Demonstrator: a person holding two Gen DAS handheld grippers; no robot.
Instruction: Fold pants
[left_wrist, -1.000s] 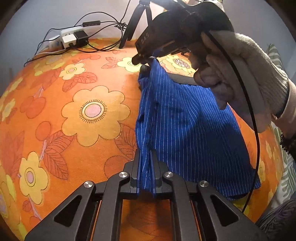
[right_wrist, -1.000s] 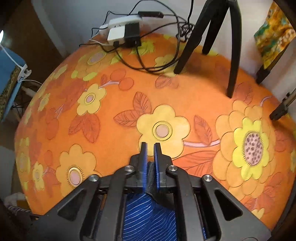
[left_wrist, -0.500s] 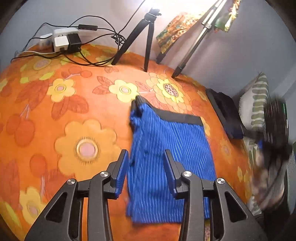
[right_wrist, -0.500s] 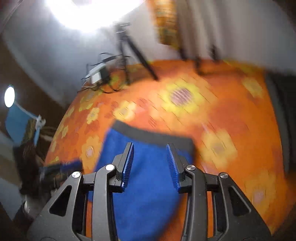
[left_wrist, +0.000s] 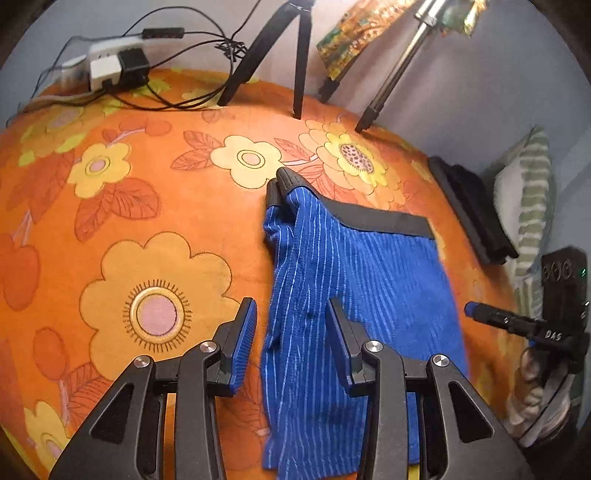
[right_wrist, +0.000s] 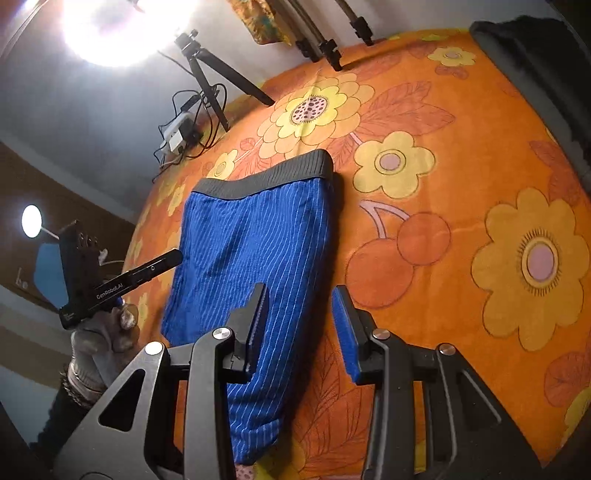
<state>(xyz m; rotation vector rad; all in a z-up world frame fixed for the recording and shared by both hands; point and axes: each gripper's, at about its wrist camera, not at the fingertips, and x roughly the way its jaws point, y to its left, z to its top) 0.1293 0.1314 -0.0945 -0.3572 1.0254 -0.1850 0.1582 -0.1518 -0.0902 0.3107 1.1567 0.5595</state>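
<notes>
Blue pinstriped pants (left_wrist: 354, 280) lie folded flat on the orange flowered blanket (left_wrist: 155, 206), their dark grey waistband (left_wrist: 376, 218) at the far end. My left gripper (left_wrist: 291, 332) hovers open over their left edge, with cloth below the gap and no pad touching it. In the right wrist view the pants (right_wrist: 251, 240) stretch away from me. My right gripper (right_wrist: 301, 325) is open above their right edge. Each gripper appears in the other view, in a gloved hand (right_wrist: 99, 339): the right gripper (left_wrist: 480, 312) at the right edge, the left gripper (right_wrist: 170, 258) at the left.
Tripod legs (left_wrist: 295, 66) and a light stand (left_wrist: 391, 81) stand on the blanket's far side. A white power strip with cables (left_wrist: 110, 66) lies at the back left. A dark folded item (left_wrist: 469, 210) and a striped pillow (left_wrist: 532, 199) sit at the right.
Both grippers were shut on the pants and have let go and opened. The pants now lie flat. The right gripper swung from the waistband end round to the pants' right side.
</notes>
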